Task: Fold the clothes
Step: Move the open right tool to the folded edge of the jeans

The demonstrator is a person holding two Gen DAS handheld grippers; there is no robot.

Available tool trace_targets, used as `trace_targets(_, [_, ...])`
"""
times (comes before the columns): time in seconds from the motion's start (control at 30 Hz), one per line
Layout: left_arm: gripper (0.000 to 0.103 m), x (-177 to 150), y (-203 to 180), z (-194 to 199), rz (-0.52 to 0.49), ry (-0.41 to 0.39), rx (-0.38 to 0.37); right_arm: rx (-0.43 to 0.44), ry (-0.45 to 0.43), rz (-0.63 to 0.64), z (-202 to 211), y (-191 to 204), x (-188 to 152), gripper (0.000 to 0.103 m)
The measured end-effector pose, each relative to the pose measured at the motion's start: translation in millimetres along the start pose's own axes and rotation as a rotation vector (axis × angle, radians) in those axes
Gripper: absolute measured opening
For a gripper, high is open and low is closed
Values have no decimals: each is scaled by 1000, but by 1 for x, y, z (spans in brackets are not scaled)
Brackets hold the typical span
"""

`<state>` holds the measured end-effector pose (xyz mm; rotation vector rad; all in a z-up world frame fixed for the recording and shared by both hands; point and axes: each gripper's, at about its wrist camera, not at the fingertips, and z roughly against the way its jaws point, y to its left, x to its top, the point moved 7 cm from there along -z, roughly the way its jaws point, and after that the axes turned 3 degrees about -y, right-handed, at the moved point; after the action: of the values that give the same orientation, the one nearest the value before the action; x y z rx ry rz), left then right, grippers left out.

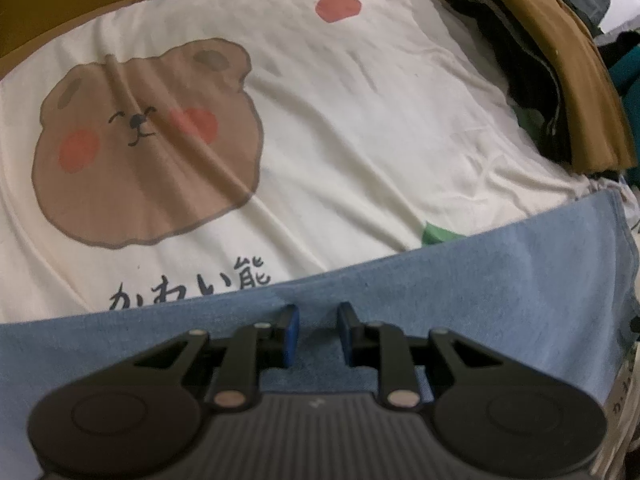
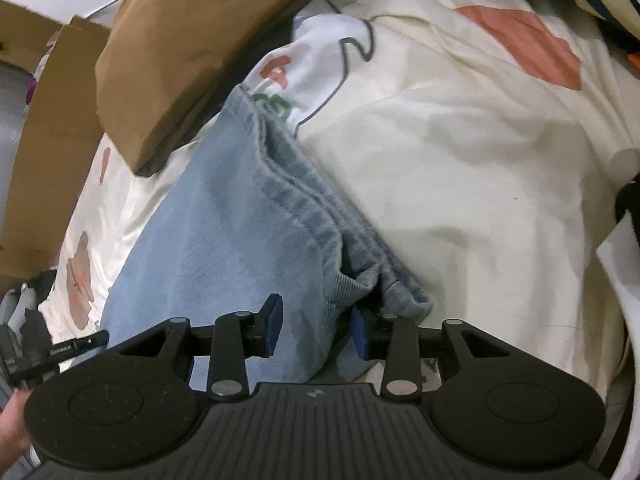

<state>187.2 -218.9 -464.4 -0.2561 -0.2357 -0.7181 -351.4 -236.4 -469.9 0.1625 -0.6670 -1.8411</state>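
A light blue garment (image 1: 480, 280) lies folded along the near edge of a cream bedsheet with a brown bear print (image 1: 360, 120). My left gripper (image 1: 318, 320) points steeply down at the garment's far edge. Its blue pads stand narrowly apart with a pinch of the cloth between them. In the right wrist view the blue garment (image 2: 224, 220) is bunched in thick folds with a ribbed hem (image 2: 348, 284). My right gripper (image 2: 316, 324) sits over that end with its jaws spread. The fold lies between the pads, which no longer squeeze it.
A folded brown garment (image 1: 560, 80) tops a stack of dark clothes (image 1: 508, 60) at the sheet's right; it is also in the right wrist view (image 2: 180, 52). A cardboard box (image 2: 44, 140) stands beside the bed. A hand (image 2: 12, 420) shows at the lower left.
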Motion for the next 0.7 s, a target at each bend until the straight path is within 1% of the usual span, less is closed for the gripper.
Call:
trace_targets(0.13, [23, 0, 0, -1, -8, 1, -4, 23, -19, 17, 4, 2, 1, 38])
trace_targets(0.2, [23, 0, -1, -2, -17, -4, -4, 15, -24, 3, 2, -1, 3, 39])
trace_targets(0.27, [23, -1, -2, -2, -22, -5, 0, 3, -27, -41, -1, -9, 4, 39])
trace_targets(0.3, [23, -1, -2, -2, -21, -3, 2, 8, -35, -87, -1, -15, 4, 41])
trace_targets(0.33, [23, -1, -2, -2, -20, -1, 4, 11, -48, -136, 0, -22, 4, 40])
trace_targets(0.37, [23, -1, -2, -2, -20, 0, 5, 14, -64, -183, 2, -29, 5, 37])
trace_targets(0.4, [23, -1, -3, -2, -20, 0, 6, 11, -69, -195, 2, -32, 5, 34])
trace_targets(0.43, [23, -1, -3, -2, -21, -1, 7, 7, -66, -187, 3, -33, 5, 19])
trace_targets(0.47, [23, -1, -3, -2, -22, -1, 8, 2, -63, -179, 3, -34, 5, 12])
trace_targets(0.53, [23, -2, -4, -1, -26, 2, 11, -9, -62, -125, 8, -32, 6, 8])
trace_targets(0.7, [22, 0, -5, 0, -27, 20, 12, -39, -51, -75, 24, -36, 1, 7])
